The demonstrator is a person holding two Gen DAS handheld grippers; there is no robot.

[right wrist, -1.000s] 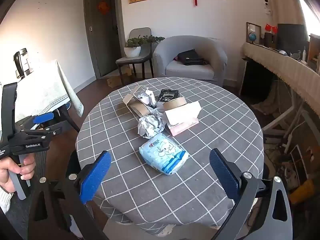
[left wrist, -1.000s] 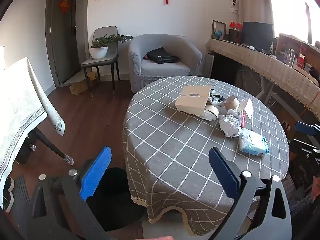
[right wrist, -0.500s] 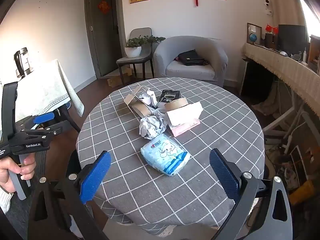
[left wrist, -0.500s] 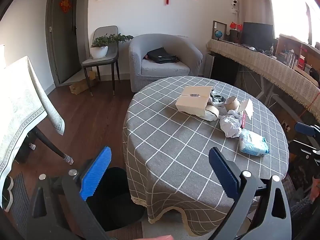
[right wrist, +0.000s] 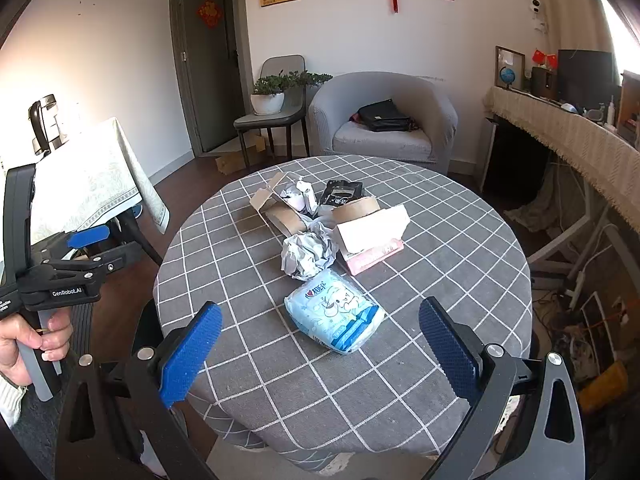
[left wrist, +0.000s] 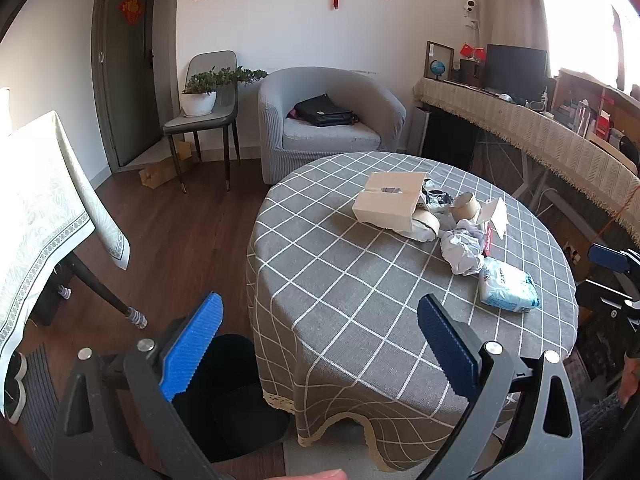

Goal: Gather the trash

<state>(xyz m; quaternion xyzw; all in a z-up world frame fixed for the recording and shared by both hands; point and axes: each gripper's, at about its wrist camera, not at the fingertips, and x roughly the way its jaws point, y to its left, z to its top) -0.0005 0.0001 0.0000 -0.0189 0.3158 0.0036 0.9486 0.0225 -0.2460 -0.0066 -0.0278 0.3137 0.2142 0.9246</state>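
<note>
Trash lies on a round table with a grey checked cloth [right wrist: 440, 280]: a blue-white tissue pack [right wrist: 335, 316] [left wrist: 507, 290], a crumpled paper ball [right wrist: 306, 254] [left wrist: 462, 248], a pink tissue box [right wrist: 370, 236], a brown tape roll [right wrist: 354, 206] [left wrist: 466, 204], a black wrapper [right wrist: 342, 194] and an open cardboard box [left wrist: 390, 204] [right wrist: 276, 200]. My right gripper [right wrist: 320, 352] is open and empty, just short of the tissue pack. My left gripper [left wrist: 320, 352] is open and empty, above the table's near edge, beside a black bin [left wrist: 232, 392]. It also shows in the right wrist view [right wrist: 86, 248].
A second table with a white patterned cloth [left wrist: 36, 216] stands to the left. A grey armchair [left wrist: 328, 120] with a black bag and a chair with a potted plant [left wrist: 200, 96] stand at the back. A long counter [left wrist: 540, 136] runs along the right.
Both views have shifted very slightly. The right gripper has drifted a little closer to the tissue pack. Nothing was grasped.
</note>
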